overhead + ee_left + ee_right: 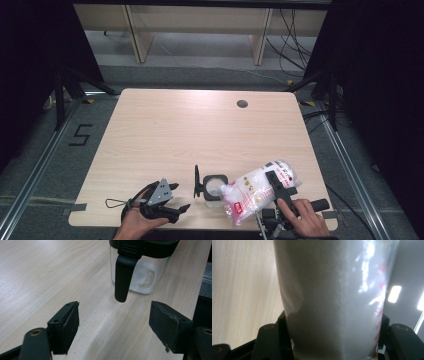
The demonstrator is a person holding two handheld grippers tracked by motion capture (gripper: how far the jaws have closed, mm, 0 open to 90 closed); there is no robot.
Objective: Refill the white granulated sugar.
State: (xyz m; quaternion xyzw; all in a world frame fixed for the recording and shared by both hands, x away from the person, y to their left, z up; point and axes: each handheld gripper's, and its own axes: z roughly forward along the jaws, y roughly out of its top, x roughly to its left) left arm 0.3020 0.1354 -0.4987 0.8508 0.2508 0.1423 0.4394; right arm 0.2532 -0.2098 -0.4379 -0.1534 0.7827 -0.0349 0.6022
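Observation:
A clear plastic bag of white granules (248, 192) with red print lies tilted over the table's front right, its lower end toward a small clear container (215, 189). My right gripper (278, 184) is shut on the bag (332, 295), whose body bulges between the jaws. The container (146, 277) has a black rim and holds a little white powder at its bottom. Its black lid flap (123, 272) stands open on the left side. My left gripper (181, 197) rests near the front edge, left of the container, open with nothing between its fingers (67, 325).
The light wooden table (200, 130) has a round cable hole (242, 104) at the back right. Dark curtains flank both sides. Wooden furniture legs and loose cables stand on the grey floor beyond the far edge.

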